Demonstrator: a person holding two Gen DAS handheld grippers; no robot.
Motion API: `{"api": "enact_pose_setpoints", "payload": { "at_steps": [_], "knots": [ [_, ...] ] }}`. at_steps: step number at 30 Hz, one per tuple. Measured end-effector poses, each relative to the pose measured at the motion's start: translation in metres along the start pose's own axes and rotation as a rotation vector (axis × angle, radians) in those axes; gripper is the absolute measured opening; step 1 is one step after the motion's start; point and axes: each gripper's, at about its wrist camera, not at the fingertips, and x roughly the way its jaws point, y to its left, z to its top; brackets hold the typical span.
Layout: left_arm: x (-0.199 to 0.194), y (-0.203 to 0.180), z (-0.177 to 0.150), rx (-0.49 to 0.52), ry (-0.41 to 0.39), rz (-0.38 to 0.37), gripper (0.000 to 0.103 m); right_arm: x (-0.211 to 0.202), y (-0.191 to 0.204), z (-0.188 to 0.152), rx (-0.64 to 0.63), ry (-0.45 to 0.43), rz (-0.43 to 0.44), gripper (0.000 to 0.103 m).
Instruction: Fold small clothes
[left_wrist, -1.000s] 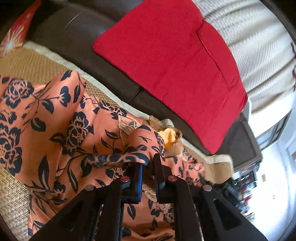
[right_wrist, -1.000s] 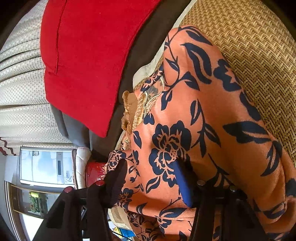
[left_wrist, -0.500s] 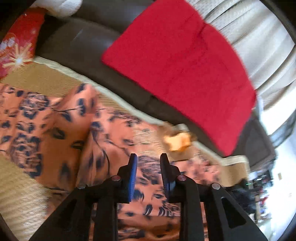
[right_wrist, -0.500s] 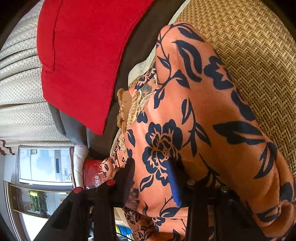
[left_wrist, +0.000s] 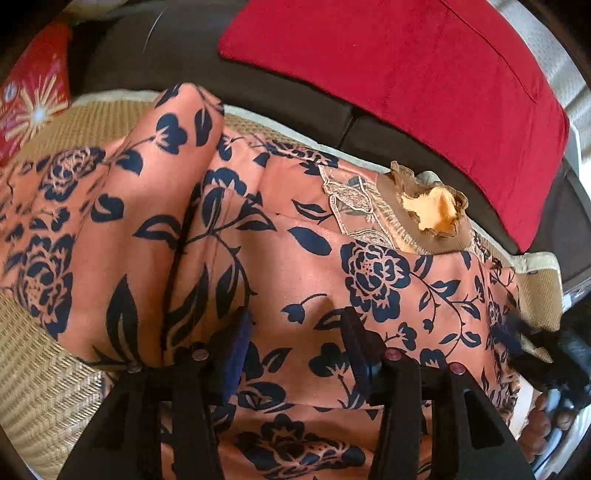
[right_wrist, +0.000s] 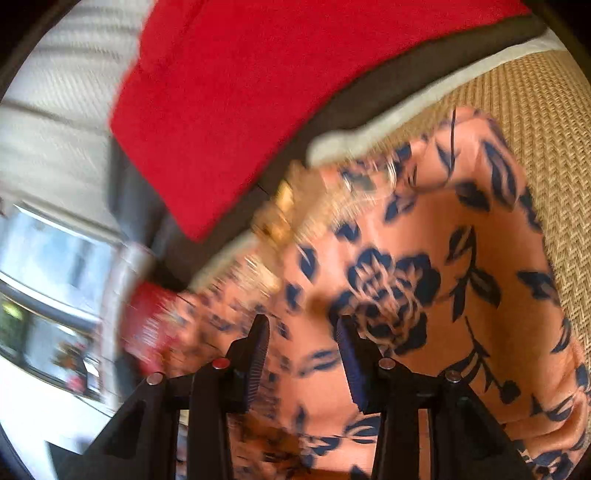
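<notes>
A woven straw mat (left_wrist: 44, 384) is spread over a dark sofa, with a red cushion (left_wrist: 406, 74) behind. The orange floral garment (left_wrist: 303, 266) is laid across it. The left gripper (left_wrist: 295, 332), just opened, is held apart above the fabric; the right gripper (right_wrist: 301, 332) is parted, nothing clamped.

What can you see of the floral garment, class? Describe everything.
The floral garment is salmon-orange cloth printed with navy roses and leaves, soft and creased into long folds. A brown ruffled collar with a yellow lining and lace trim shows at its far end. It lies spread on the woven mat, near the red cushion.
</notes>
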Motion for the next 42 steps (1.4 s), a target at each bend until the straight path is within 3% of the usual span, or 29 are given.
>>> {"api": "enact_pose_setpoints", "payload": {
  "at_steps": [1, 5, 7, 8, 9, 11, 17, 22, 28, 32, 36, 42],
  "knots": [
    [-0.005, 0.002, 0.000, -0.010, -0.010, -0.011, 0.051, 0.012, -0.002, -0.003, 0.010, 0.042, -0.042, 0.041],
    [-0.042, 0.018, 0.007, -0.062, -0.112, -0.025, 0.051, 0.008, 0.003, -0.001, 0.022, 0.005, -0.003, 0.044],
    [-0.060, 0.032, 0.010, -0.109, -0.177, 0.000, 0.058, 0.006, 0.004, 0.000, 0.030, -0.012, 0.005, 0.055],
    [-0.068, 0.042, 0.012, -0.141, -0.205, 0.014, 0.066, 0.007, 0.004, 0.000, 0.037, -0.011, -0.004, 0.062],
    [-0.078, 0.058, 0.013, -0.194, -0.238, 0.034, 0.072, 0.010, 0.002, -0.001, 0.050, -0.003, -0.005, 0.062],
    [-0.096, 0.086, 0.015, -0.302, -0.287, 0.064, 0.073, 0.011, 0.002, -0.001, 0.057, -0.004, 0.003, 0.063],
    [-0.125, 0.186, 0.004, -0.594, -0.336, 0.168, 0.074, 0.010, 0.002, 0.000, 0.056, -0.007, 0.006, 0.063],
    [-0.146, 0.228, -0.008, -0.671, -0.410, 0.335, 0.074, 0.009, -0.002, -0.003, 0.039, -0.008, 0.001, 0.063],
    [-0.157, 0.292, -0.028, -0.832, -0.445, 0.356, 0.074, 0.016, 0.000, -0.003, 0.025, -0.006, 0.004, 0.063],
    [-0.167, 0.319, -0.038, -0.869, -0.514, 0.400, 0.074, 0.017, 0.000, -0.004, 0.013, -0.005, 0.001, 0.063],
    [-0.169, 0.338, -0.041, -0.819, -0.543, 0.469, 0.073, 0.018, 0.001, -0.004, 0.005, -0.002, 0.001, 0.064],
    [-0.155, 0.351, -0.037, -0.763, -0.539, 0.449, 0.072, 0.021, 0.003, -0.002, -0.003, 0.000, 0.003, 0.065]
  ]
}}
